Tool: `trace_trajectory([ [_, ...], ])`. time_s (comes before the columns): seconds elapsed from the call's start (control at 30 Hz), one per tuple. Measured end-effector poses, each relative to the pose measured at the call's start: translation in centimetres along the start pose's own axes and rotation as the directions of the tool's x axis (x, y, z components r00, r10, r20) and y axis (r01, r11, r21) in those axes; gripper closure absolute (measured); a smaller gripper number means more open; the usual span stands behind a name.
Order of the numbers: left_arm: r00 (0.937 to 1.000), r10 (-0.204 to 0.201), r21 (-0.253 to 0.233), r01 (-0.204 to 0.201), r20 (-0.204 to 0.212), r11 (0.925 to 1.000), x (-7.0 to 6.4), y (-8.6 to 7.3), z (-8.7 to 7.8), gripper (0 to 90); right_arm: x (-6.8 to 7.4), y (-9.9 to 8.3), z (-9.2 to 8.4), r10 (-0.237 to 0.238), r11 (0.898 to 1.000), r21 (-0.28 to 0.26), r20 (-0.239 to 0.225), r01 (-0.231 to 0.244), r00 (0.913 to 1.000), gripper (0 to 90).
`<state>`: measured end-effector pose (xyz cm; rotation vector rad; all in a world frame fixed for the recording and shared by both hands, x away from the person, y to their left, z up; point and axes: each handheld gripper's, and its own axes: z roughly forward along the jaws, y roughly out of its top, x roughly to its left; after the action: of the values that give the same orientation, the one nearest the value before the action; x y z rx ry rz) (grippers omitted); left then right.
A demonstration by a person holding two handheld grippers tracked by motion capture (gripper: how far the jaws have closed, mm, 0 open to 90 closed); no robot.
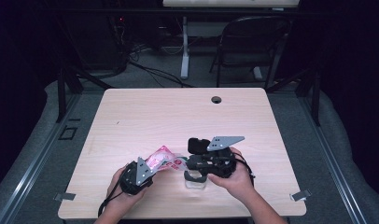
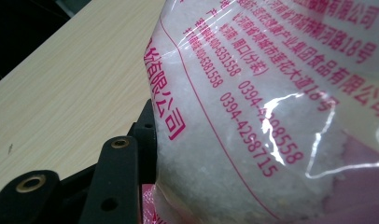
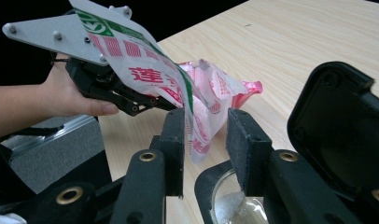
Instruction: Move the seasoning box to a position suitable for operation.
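A pink-and-white plastic bag (image 1: 160, 156) of white granules with red print is tilted above the table. My left gripper (image 1: 152, 169) is shut on its lower part; in the left gripper view the bag (image 2: 271, 116) presses against the left finger (image 2: 120, 172) and hides the other one. My right gripper (image 3: 208, 140) stands open, with the bag's hanging corner (image 3: 199, 140) in the gap, close against one pad. Under that corner sits a clear jar (image 3: 234, 207) with some white granules inside. Its black hinged lid (image 3: 337, 130) is flipped open. The jar (image 1: 195, 181) stands near the table's front edge.
The light wooden table (image 1: 178, 116) has a cable hole (image 1: 216, 99) at its far side. A black folding chair (image 1: 253, 42) and a white desk leg (image 1: 184, 51) stand behind the table. Metal clips (image 1: 66, 196) sit at the front corners.
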<state>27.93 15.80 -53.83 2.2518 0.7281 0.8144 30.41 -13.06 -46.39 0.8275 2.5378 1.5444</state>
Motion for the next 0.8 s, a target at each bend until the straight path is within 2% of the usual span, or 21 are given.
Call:
trace_trajectory([
  [0.1, 0.9999, 0.005, -0.007, -0.005, -0.01, 1.0, 0.0, 0.1, 0.1, 55.8, -0.2, -0.2, -0.3, 0.013, 1.0, -0.015, 0.006, -0.012, 0.9999, 68.1],
  [0.27, 0.998, 0.05, -0.002, -0.05, -0.039, 0.9988, 0.0, 0.7, 0.3, 55.9, -0.7, -0.3, -0.6, 0.027, 1.0, -0.009, 0.02, -0.027, 0.9994, 66.9],
  [0.37, 0.9948, 0.08, -0.001, -0.08, -0.064, 0.9968, 0.0, 1.0, 0.3, 55.9, -1.0, -0.4, -0.9, 0.031, 0.999, -0.011, 0.031, -0.031, 0.999, 66.8],
  [0.4, 0.9948, 0.08, -0.001, -0.08, -0.064, 0.9968, 0.0, 1.0, 0.3, 55.9, -1.0, -0.4, -0.9, 0.031, 0.999, -0.011, 0.031, -0.031, 0.999, 66.8],
  [0.57, 0.9871, 0.134, 0.007, -0.134, -0.087, 0.9909, 0.1, 1.7, 0.2, 56.0, -1.4, -0.5, -1.5, 0.054, 0.998, -0.016, 0.041, -0.054, 0.9977, 66.9],
  [0.73, 0.9814, 0.167, 0.017, -0.166, -0.095, 0.986, 0.2, 2.1, 0.1, 56.1, -1.5, -0.5, -1.8, 0.058, 0.998, -0.011, 0.045, -0.057, 0.9973, 67.3],
  [0.77, 0.9763, 0.191, 0.025, -0.19, -0.102, 0.9816, 0.3, 2.5, -0.2, 56.1, -1.6, -0.5, -1.9, 0.061, 0.998, -0.012, 0.048, -0.061, 0.997, 67.5],
  [0.8, 0.9755, 0.194, 0.021, -0.193, -0.104, 0.981, 0.3, 2.5, -0.2, 56.1, -1.6, -0.5, -1.9, 0.061, 0.998, -0.012, 0.046, -0.061, 0.997, 67.6],
])
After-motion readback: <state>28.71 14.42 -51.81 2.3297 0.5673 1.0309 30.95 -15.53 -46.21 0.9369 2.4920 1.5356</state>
